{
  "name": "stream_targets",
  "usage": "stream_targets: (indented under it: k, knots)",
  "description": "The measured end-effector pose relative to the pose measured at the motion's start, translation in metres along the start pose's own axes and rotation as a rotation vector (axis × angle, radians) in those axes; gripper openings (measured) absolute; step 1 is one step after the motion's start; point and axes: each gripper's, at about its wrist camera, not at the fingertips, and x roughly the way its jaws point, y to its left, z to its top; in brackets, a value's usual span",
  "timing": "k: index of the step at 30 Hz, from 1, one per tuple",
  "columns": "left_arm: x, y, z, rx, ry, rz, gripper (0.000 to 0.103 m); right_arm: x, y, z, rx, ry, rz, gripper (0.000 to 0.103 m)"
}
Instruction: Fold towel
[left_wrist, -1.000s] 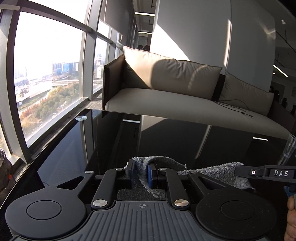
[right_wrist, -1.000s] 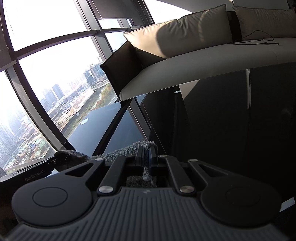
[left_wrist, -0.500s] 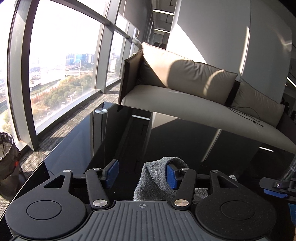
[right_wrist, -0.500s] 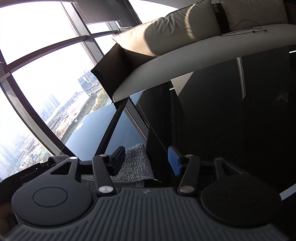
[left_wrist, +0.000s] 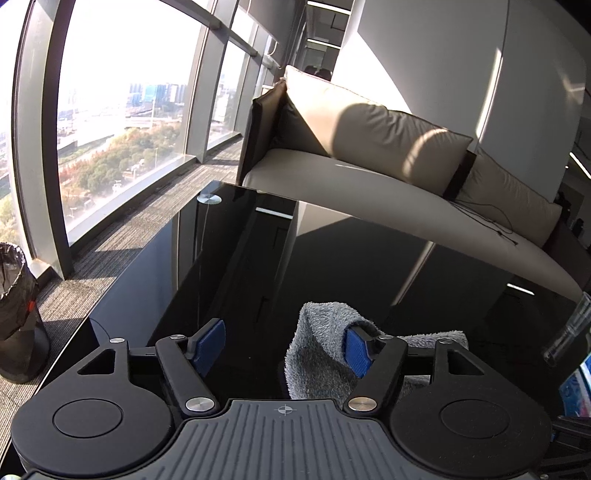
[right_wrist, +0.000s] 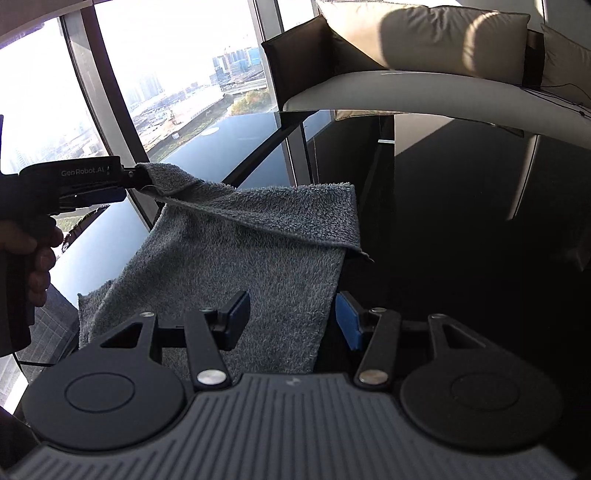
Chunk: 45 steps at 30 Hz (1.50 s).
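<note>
Both hand-held grippers gape wide above the black surface (left_wrist: 229, 258): the left hand-held gripper (left_wrist: 284, 345) wears the grey towel (right_wrist: 236, 258) draped over one finger, and the right hand-held gripper (right_wrist: 293, 319) hovers over the cloth.

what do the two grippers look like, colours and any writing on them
Both are matte black. Each has two round discs, a ribbed grey centre plate and silver pivot screws. The left gripper has blue pads on its fingers. The right gripper has the same build. Seen side-on from the right camera, the left one's body reads "GenRobot.AI" in pale letters.
</note>
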Motion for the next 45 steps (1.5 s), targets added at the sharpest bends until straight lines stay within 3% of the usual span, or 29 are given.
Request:
stream_targets:
  k: [3, 12, 14, 16, 18, 20, 24, 29, 30, 36, 41, 45]
  knots:
    - [-0.007, 0.006, -0.008, 0.018, 0.024, -0.016, 0.064, 0.003, 0.005, -0.004, -0.049, 0.002, -0.043, 0.054]
    - [-0.023, 0.008, -0.012, -0.027, -0.019, -0.043, 0.065, 0.002, 0.005, -0.009, -0.118, 0.021, -0.073, 0.054]
    - [-0.024, 0.009, -0.012, -0.052, -0.016, -0.074, 0.074, 0.001, 0.003, -0.013, -0.122, 0.021, -0.077, 0.054]
    - [-0.025, 0.011, -0.011, -0.085, -0.012, -0.106, 0.091, 0.001, 0.003, -0.015, -0.126, 0.019, -0.078, 0.053]
    - [-0.027, 0.011, -0.011, -0.085, -0.023, -0.103, 0.091, 0.002, 0.005, -0.017, -0.145, 0.014, -0.071, 0.043]
    - [-0.030, 0.008, -0.011, -0.066, -0.034, -0.087, 0.092, 0.000, 0.009, -0.018, -0.157, 0.015, -0.062, 0.019]
    - [-0.034, 0.011, -0.011, -0.088, -0.030, -0.101, 0.100, -0.002, 0.008, -0.019, -0.153, 0.011, -0.066, 0.007]
    - [-0.040, 0.018, -0.013, -0.125, -0.014, -0.119, 0.102, -0.003, -0.003, -0.017, -0.115, 0.007, -0.097, 0.005]
    - [-0.042, 0.018, -0.015, -0.123, -0.006, -0.114, 0.101, -0.002, -0.005, -0.017, -0.111, 0.006, -0.103, 0.005]
    - [-0.043, 0.006, -0.034, 0.025, 0.084, -0.059, 0.063, -0.002, -0.012, -0.016, -0.098, 0.000, -0.140, 0.005]
    - [-0.042, -0.014, -0.050, 0.168, 0.114, -0.052, 0.061, -0.006, -0.016, -0.018, -0.080, 0.001, -0.138, 0.005]
    - [-0.040, -0.025, -0.059, 0.255, 0.128, -0.067, 0.051, -0.010, -0.016, -0.022, -0.069, 0.001, -0.134, 0.005]
